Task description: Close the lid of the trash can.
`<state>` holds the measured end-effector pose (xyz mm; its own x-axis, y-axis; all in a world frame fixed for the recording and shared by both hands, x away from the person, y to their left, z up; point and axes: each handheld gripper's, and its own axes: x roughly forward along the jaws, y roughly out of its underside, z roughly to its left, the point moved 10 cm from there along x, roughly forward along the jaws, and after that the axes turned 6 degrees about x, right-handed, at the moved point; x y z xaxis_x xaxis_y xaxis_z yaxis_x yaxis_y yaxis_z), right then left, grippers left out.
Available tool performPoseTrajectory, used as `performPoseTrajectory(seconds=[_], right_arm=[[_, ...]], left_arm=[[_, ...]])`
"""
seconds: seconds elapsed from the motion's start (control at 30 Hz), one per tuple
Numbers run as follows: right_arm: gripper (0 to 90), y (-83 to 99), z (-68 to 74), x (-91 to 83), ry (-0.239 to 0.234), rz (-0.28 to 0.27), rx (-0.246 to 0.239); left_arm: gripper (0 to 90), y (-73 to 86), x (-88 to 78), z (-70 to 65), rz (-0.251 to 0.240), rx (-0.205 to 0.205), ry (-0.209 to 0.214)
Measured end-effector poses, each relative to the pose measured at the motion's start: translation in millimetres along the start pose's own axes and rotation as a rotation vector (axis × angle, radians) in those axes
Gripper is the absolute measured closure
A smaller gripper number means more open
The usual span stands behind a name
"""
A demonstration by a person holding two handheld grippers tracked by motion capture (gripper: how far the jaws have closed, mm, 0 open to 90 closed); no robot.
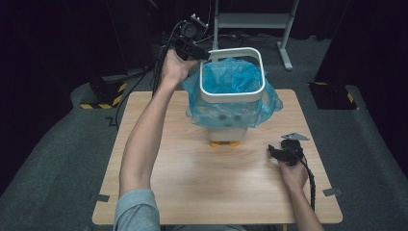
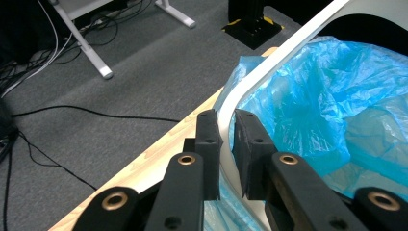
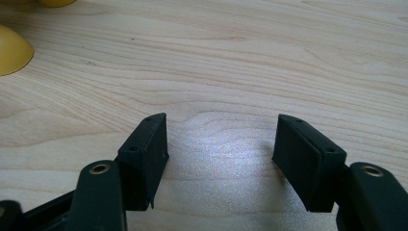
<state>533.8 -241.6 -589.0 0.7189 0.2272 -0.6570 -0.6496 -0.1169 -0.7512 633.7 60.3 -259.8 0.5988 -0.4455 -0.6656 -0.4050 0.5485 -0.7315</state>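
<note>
The left gripper (image 2: pixel 226 127) was clamped on the white plastic rim ring (image 1: pixel 233 98), lifted above the blue plastic bag (image 1: pixel 231 79); seating it remained. The right gripper (image 3: pixel 221 144) rested wide open, empty.

The high view is dim around its edges, the floor and background falling to near black; overhead light brightens the wooden table (image 1: pixel 192 192) and leaves a soft sheen near its middle; detail is soft and slightly grainy. The left gripper view is evenly lit and fairly sharp on the blue bin liner (image 2: pixel 327 96), though the nearest jaw parts blur. The right gripper view carries a pale glare patch on the tabletop (image 3: pixel 221 149) between the jaws; the wood grain is crisp.
</note>
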Motion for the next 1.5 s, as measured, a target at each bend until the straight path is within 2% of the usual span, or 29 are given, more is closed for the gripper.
performPoseTrajectory(seconds=[0.5,0.6,1.33,1.5], right_arm=[[36.2,0.0,0.2,0.0,-0.001,0.0,0.0],[36.2,0.1,0.2,0.0,-0.001,0.0,0.0],[36.0,0.1,0.7,0.0,-0.007,0.002,-0.006],[36.0,0.1,0.7,0.0,-0.007,0.002,-0.006]], left_arm=[[80.7,4.4,6.9,3.6,0.045,0.001,-0.011],[80.8,6.5,7.8,3.1,0.06,0.01,-0.027],[80.8,9.6,16.6,2.7,0.09,0.01,-0.045],[80.7,10.7,16.7,2.8,0.081,0.009,-0.048]])
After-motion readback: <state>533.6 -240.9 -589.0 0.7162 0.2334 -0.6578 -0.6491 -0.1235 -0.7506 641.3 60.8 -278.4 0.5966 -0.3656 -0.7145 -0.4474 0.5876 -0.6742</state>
